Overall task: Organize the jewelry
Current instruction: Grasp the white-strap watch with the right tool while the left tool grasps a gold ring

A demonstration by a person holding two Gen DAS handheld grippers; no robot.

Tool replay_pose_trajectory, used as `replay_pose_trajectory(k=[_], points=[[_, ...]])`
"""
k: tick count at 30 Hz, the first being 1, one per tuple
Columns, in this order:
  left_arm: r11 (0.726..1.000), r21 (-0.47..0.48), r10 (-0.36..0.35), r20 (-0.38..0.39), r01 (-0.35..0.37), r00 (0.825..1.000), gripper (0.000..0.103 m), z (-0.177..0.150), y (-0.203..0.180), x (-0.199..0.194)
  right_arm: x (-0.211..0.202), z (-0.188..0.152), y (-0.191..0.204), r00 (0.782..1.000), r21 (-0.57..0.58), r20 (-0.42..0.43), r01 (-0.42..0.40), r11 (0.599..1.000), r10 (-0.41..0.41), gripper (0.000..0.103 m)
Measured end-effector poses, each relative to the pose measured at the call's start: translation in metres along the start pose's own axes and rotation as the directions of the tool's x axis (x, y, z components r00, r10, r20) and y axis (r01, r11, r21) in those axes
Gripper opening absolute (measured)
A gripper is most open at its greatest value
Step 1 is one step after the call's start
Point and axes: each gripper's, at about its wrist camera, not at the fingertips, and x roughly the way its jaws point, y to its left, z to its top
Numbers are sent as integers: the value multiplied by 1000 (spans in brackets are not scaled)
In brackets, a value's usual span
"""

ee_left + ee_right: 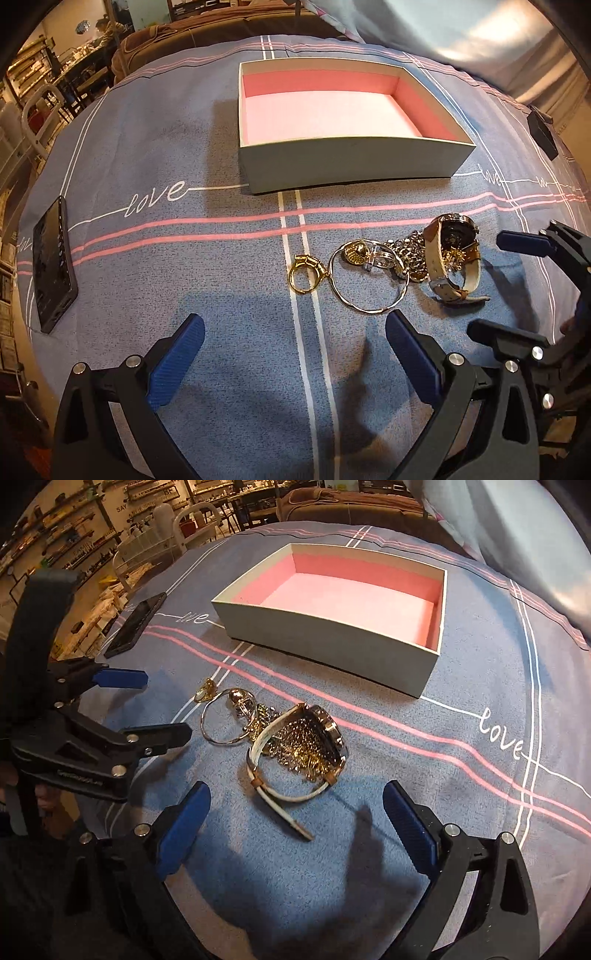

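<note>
Right of center on the bedspread (184,258), at about 3 o'clock in the left wrist view, the jewelry is found bunched in one small heap. A watch (295,753) is stood on edge with its pale strap looped, and a tangle of gold and silver chain (406,251) is spilled through and beside it — touching, probably snagged. A thin bangle (369,277) lies flat at the heap's 9 o'clock side, with small rings resting on or inside its rim, and a gold ring (304,275) sits just touching its outer edge.

Handling, as judged: the watch is likely the heaviest and stiffest piece, best taken across the strap loop rather than the glass face. The chain will be limp and slippery, and may be dragged along if the watch is lifted first. The bangle is thin and flat on soft cloth, so an edge pinch could slip. The gold ring looks easiest — small, rigid, nearly free.

The box (354,155), pink-lined and with nothing seen inside, is set at 12 o'clock, well apart from the heap. A phone (53,266) lies at 9 o'clock.

The left gripper (295,332) is held wide apart near the bangle, gripping nothing. The right gripper (295,801) is likewise spread, empty, with the strap tail between its fingers.
</note>
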Motion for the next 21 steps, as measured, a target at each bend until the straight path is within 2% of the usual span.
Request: replay_pose_trajectory(k=[2, 4, 5, 6, 8, 10, 12, 13, 17, 19, 21], points=[[1000, -26, 3, -28, -4, 1000, 97, 2, 7, -10, 11, 13, 3, 998, -45, -65, 5, 999, -7, 84], [998, -54, -39, -56, 36, 998, 97, 4, 13, -18, 21, 26, 9, 992, -99, -122, 0, 995, -12, 69], [997, -59, -56, -73, 51, 996, 97, 4, 16, -19, 26, 31, 11, 988, -116, -153, 1, 993, -19, 65], [997, -65, -42, -86, 36, 995, 97, 4, 17, -20, 31, 34, 14, 983, -136, -181, 5, 991, -29, 60], [998, -36, -62, -93, 59, 994, 97, 4, 16, -23, 33, 39, 13, 977, -123, -211, -4, 992, -23, 54], [999, -26, -44, -98, 42, 994, 97, 2, 17, -22, 31, 40, 9, 973, -78, -228, -1, 997, -16, 45], [997, -27, -72, -128, 69, 989, 97, 4, 16, -16, 25, 39, 3, 975, -12, -221, 19, 1000, -21, 41], [997, -29, -75, -131, 71, 989, 97, 7, 14, -13, 22, 37, 0, 977, 25, -212, 31, 999, -25, 40], [988, 5, -151, -119, 153, 981, 97, 11, 3, 0, 4, 23, -11, 987, 165, -161, 40, 985, -13, 38], [989, 30, -142, -113, 146, 983, 97, 12, 3, 10, -5, 15, -20, 989, 230, -149, 29, 973, 6, 38], [988, 46, -143, -109, 148, 984, 97, 14, 8, 17, -9, 9, -20, 991, 243, -137, 28, 970, 6, 38]])
